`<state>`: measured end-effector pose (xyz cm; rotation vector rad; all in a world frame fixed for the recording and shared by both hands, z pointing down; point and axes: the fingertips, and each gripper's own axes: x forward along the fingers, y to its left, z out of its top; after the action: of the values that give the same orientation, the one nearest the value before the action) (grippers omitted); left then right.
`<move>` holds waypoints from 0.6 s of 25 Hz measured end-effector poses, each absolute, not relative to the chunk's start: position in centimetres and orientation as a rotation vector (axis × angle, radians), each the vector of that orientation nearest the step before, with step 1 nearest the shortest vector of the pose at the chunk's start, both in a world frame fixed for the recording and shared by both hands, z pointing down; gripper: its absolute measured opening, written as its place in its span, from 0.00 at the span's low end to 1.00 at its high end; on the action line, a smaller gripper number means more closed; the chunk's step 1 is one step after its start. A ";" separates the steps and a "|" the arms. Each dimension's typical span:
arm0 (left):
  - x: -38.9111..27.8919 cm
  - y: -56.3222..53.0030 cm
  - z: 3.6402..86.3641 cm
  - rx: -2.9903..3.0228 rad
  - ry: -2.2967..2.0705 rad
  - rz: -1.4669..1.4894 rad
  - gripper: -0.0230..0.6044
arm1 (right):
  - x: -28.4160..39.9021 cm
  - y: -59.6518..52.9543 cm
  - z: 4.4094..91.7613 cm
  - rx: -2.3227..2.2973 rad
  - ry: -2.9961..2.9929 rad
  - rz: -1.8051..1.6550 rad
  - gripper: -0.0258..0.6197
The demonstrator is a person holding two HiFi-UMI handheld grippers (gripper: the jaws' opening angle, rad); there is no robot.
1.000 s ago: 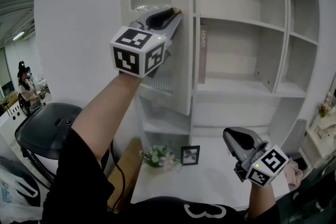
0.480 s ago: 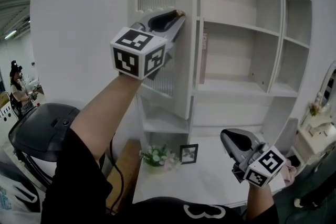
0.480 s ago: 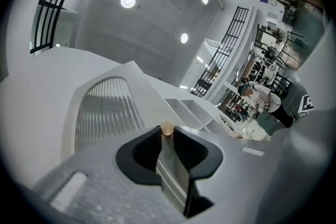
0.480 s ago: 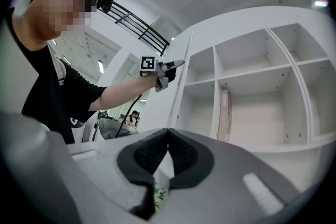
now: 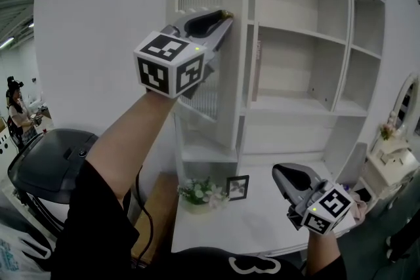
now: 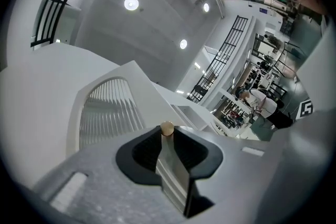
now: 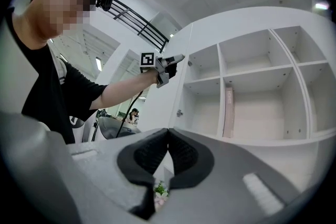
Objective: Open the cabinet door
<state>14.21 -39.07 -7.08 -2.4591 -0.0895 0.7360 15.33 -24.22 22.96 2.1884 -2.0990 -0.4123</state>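
The white cabinet door (image 5: 230,82), with a ribbed glass pane (image 6: 107,113), stands swung out from the open cabinet (image 5: 295,108). My left gripper (image 5: 225,15) is raised to the door's free edge and shut on it. In the left gripper view the door's edge (image 6: 173,170) runs between the jaws, with a small gold knob (image 6: 167,128) at their tips. In the right gripper view the left gripper (image 7: 176,59) shows on the door's top (image 7: 165,97). My right gripper (image 5: 279,170) hangs low over the desk, shut and holding nothing; its tips (image 7: 168,131) meet.
A pink book (image 5: 257,72) stands on a middle shelf. On the white desk (image 5: 262,223) are a flower bunch (image 5: 200,192) and a small picture frame (image 5: 237,187). A dark chair (image 5: 52,160) stands at left, a small white dresser (image 5: 387,170) at right.
The door has swung a little further out, now nearly edge-on, with my left gripper still on its edge. My right gripper has drifted slightly left and down.
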 end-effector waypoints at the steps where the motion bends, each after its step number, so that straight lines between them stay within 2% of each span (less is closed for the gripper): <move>1: 13.8 -39.2 -7.1 -2.460 -0.094 0.739 0.16 | 15.1 -24.3 23.1 2.196 -2.097 -0.407 0.04; 15: 7.3 -41.3 -7.1 -2.530 -0.222 0.760 0.17 | 9.1 -26.6 24.2 2.199 -2.123 -0.394 0.04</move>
<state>7.27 -41.27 -7.13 -2.5304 -0.2222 0.7598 9.06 -26.65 24.19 2.1985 -2.1229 -0.3940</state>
